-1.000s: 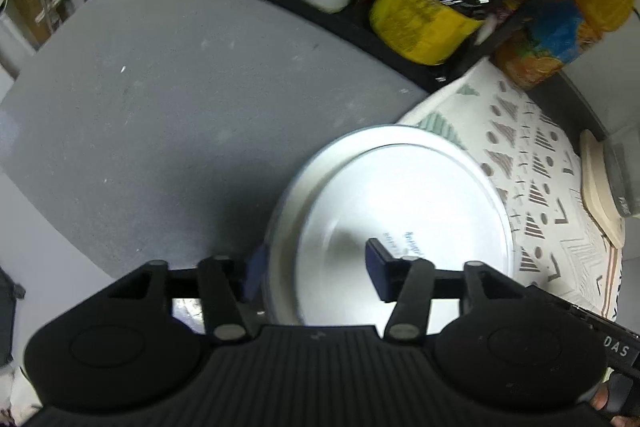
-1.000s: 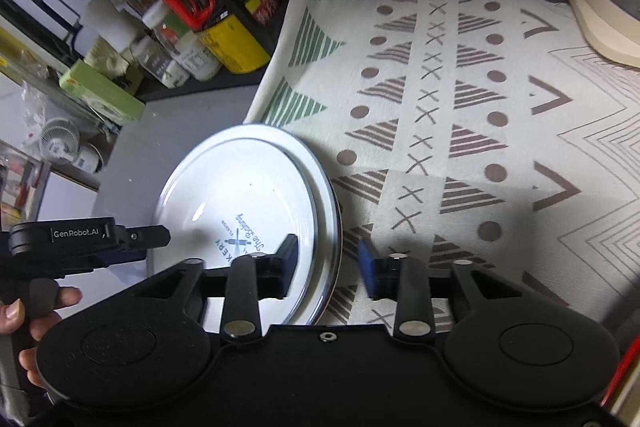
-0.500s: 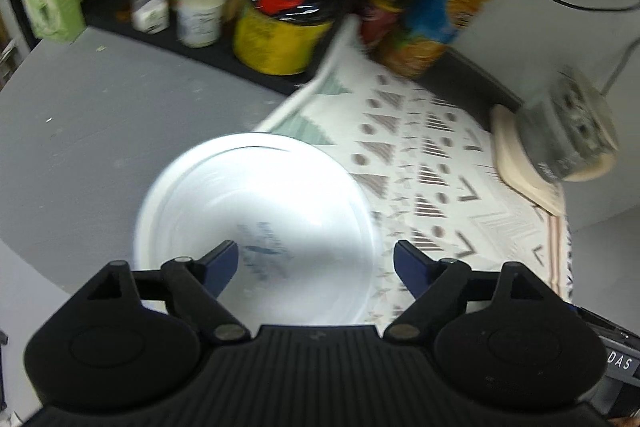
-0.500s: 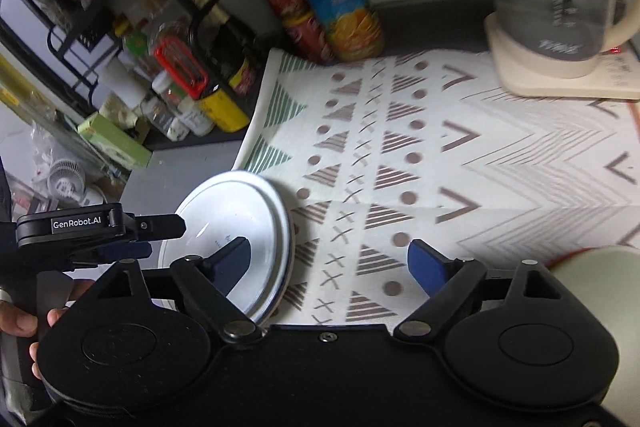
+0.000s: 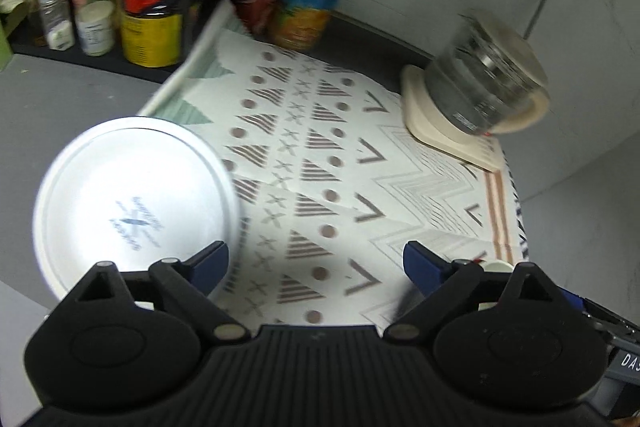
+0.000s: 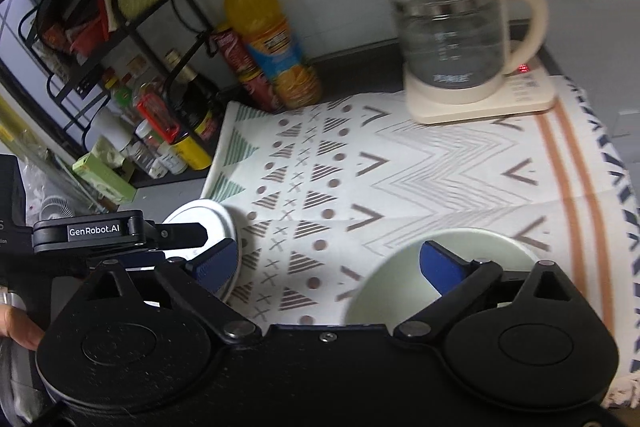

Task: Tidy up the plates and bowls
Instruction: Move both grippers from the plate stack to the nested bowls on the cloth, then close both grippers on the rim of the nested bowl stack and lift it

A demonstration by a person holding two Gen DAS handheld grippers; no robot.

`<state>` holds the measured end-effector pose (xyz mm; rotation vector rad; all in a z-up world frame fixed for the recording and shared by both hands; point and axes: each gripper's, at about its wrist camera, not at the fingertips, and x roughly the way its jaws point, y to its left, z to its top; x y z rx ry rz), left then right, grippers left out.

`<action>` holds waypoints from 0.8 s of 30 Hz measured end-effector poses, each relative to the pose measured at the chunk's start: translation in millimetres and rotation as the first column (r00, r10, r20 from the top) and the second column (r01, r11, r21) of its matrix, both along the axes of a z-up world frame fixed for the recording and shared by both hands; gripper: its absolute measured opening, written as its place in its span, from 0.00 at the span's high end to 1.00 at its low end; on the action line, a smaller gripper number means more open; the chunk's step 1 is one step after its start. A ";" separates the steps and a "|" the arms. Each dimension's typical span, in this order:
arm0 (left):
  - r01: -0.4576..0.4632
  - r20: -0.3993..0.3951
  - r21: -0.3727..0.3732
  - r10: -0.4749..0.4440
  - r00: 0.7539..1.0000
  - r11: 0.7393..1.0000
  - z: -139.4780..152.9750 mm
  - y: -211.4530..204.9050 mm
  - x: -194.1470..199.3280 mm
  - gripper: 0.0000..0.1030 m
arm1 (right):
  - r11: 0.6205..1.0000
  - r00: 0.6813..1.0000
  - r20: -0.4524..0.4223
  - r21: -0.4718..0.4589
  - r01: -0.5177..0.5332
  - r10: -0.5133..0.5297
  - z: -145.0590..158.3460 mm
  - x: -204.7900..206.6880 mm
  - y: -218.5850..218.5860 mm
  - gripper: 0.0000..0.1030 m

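A stack of white plates [image 5: 132, 195] with a blue logo lies at the left edge of the patterned cloth [image 5: 340, 155], partly on the grey counter. It shows in the right wrist view [image 6: 208, 219] too. My left gripper [image 5: 316, 263] is open and empty, raised above the cloth just right of the plates. My right gripper [image 6: 328, 263] is open and empty. A pale green bowl [image 6: 400, 279] sits on the cloth under its right finger. The left gripper's body [image 6: 108, 231] shows in the right wrist view.
A glass kettle [image 6: 460, 39] on a cream base stands at the back right of the cloth. An orange juice bottle [image 6: 268, 39] and a red snack can [image 6: 244, 71] stand at the back. A black rack [image 6: 120, 39] with jars and bottles fills the back left.
Both grippers let go of the plate stack, opened wide and pulled back and up. The views swung right, bringing the kettle and the green bowl into sight.
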<state>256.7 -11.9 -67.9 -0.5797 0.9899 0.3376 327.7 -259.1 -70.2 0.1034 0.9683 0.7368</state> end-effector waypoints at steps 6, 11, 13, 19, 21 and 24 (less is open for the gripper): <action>0.061 0.009 -0.003 -0.061 0.998 0.998 -0.6 -29.3 14.1 0.10 | 0.998 0.998 0.006 0.001 0.059 -0.059 -2.7 2.6 -34.2 0.05; 0.104 0.009 -0.010 -0.104 0.995 0.995 -2.6 -48.8 23.7 0.10 | 0.996 0.996 0.002 -0.004 0.094 -0.094 -8.4 2.8 -56.0 0.05; 0.121 0.005 -0.010 -0.121 0.993 0.993 -4.0 -55.6 26.8 0.09 | 0.994 0.994 -0.004 -0.007 0.111 -0.111 -11.3 3.3 -63.2 0.05; 0.158 -0.035 -0.026 -0.159 0.987 0.987 -17.7 -74.4 36.4 0.10 | 0.987 0.987 -0.036 -0.034 0.155 -0.156 -25.3 4.9 -81.7 0.04; 0.176 -0.061 -0.022 -0.177 0.982 0.984 -23.3 -81.5 40.0 0.09 | 0.984 0.984 -0.054 -0.050 0.169 -0.172 -31.5 5.2 -86.9 0.04; 0.200 -0.097 -0.023 -0.202 0.975 0.979 -32.6 -89.4 44.5 0.10 | 0.981 0.979 -0.074 -0.061 0.184 -0.188 -41.1 4.4 -93.9 0.05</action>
